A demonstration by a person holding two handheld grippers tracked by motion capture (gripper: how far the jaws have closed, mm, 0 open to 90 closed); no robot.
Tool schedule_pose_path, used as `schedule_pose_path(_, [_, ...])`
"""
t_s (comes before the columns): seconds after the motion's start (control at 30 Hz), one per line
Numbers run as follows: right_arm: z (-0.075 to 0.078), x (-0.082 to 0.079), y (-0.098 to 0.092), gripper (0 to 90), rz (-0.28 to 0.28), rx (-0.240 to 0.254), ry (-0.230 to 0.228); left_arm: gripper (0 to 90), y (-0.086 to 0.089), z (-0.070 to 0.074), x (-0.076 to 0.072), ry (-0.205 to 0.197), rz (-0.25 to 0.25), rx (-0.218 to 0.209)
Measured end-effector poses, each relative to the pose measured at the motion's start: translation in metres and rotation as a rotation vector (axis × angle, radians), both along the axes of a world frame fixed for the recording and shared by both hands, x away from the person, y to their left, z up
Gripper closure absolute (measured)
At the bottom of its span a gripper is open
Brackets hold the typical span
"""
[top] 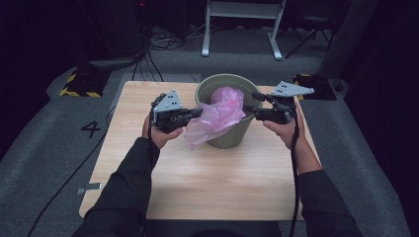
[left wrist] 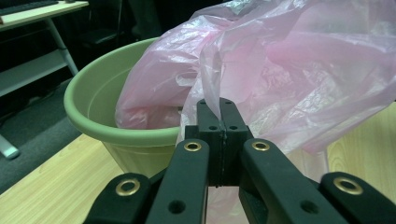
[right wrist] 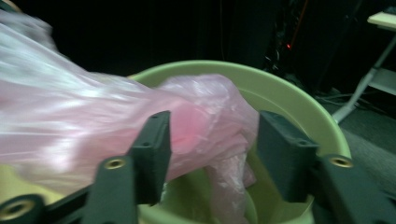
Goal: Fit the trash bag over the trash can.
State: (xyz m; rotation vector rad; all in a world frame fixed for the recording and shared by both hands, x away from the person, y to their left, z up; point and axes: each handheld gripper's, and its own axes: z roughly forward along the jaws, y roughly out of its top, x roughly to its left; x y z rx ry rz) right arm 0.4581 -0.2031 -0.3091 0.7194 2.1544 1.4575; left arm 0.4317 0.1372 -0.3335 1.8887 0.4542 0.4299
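A green plastic bucket point(top: 226, 139) stands at the far middle of the wooden table point(top: 212, 187). A pink plastic bag point(top: 217, 116) lies half inside it and spills over its near left rim. My left gripper point(top: 200, 112) is at the bucket's left, shut on a fold of the bag point(left wrist: 299, 70); its jaws point(left wrist: 220, 109) meet in front of the bucket point(left wrist: 93, 107). My right gripper point(top: 248, 106) is at the bucket's right rim. Its jaws point(right wrist: 215, 149) stand open over the bucket point(right wrist: 289, 98), with bag point(right wrist: 93, 135) between them and not pinched.
The bare near half of the table lies between the person's forearms. On the grey floor there are a number 4 mark point(top: 91, 129), a black-yellow striped block point(top: 79, 86) and cables. A white desk frame point(top: 242, 15) stands behind.
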Motion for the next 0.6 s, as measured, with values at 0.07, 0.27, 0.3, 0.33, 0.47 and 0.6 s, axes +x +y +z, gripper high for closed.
schedule_pose_path(0.07, [0.004,-0.012,-0.005,39.8,0.033,0.015,-0.016,90.0,-0.002,0.0,-0.001,-0.003,0.001,-0.003])
schedule_pose_path(0.27, [0.007,-0.047,-0.011,31.7,0.12,0.022,-0.05,90.0,-0.007,0.0,-0.002,0.002,0.014,-0.005])
schedule_pose_path(0.3, [0.006,-0.052,-0.011,31.3,0.135,0.02,-0.052,90.0,-0.008,0.0,-0.003,0.001,0.02,0.002])
schedule_pose_path(0.33, [0.005,-0.056,-0.012,31.1,0.153,0.025,-0.051,90.0,-0.009,-0.001,-0.003,0.002,0.022,0.002])
schedule_pose_path(0.47, [0.001,-0.07,-0.011,29.5,0.181,0.031,-0.059,90.0,-0.013,-0.002,-0.004,0.01,0.015,-0.014])
schedule_pose_path(0.6, [-0.008,-0.075,0.002,33.0,0.134,-0.016,-0.033,90.0,-0.018,-0.004,-0.006,0.008,0.01,-0.023])
